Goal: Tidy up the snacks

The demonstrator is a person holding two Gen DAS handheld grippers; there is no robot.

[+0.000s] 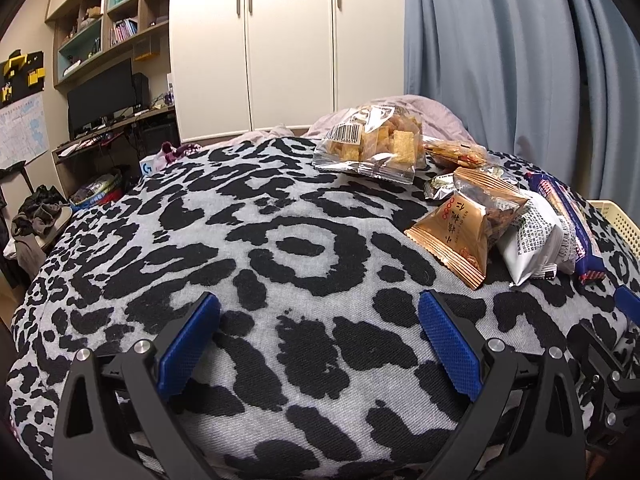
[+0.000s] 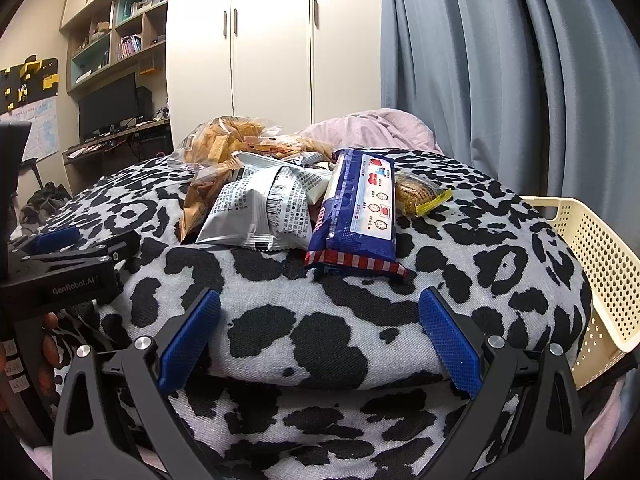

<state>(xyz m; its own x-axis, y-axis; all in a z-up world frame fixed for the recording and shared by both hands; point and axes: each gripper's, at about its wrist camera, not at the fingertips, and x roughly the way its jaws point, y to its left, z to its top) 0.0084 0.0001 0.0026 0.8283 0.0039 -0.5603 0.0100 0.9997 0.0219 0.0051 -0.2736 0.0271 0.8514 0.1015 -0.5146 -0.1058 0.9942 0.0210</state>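
- Left claw (image 1: 319, 312): I held it low over the leopard-print blanket (image 1: 240, 240), blue pads spread wide, nothing between them; released.
- Right claw (image 2: 320, 312): I kept it likewise spread and empty, just short of the snack pile; released.
- Snack pile: it lay on the blanket on the bed, clustered toward the far right in my left wrist view and dead centre in my right wrist view.
- Clear bag of square crackers (image 1: 370, 144): transparent film, barcode label on top, golden-brown squares inside; it sat at the far end of the pile.
- Copper-coloured packet (image 1: 466, 224): glossy, crimped ends, red characters on its face, a clear window with dark brown pieces; it leaned against the white packet.
- White packet (image 2: 260, 212): puffy, silver-white, covered in small black print with a barcode; it rested between the copper packet and the blue one.
- Blue packet (image 2: 360, 208): long, dark blue, white panel with clock icons, red-and-white striped crimp at the near end; it lay nearest my right claw.
- Yellow-edged wrapper (image 2: 420, 194): small, clear, a brown round item inside; it touched the blue packet's right side.
- Cream basket (image 2: 600, 256): perforated plastic, with a handle slot; it stood at the blanket's right edge, apart from the pile.
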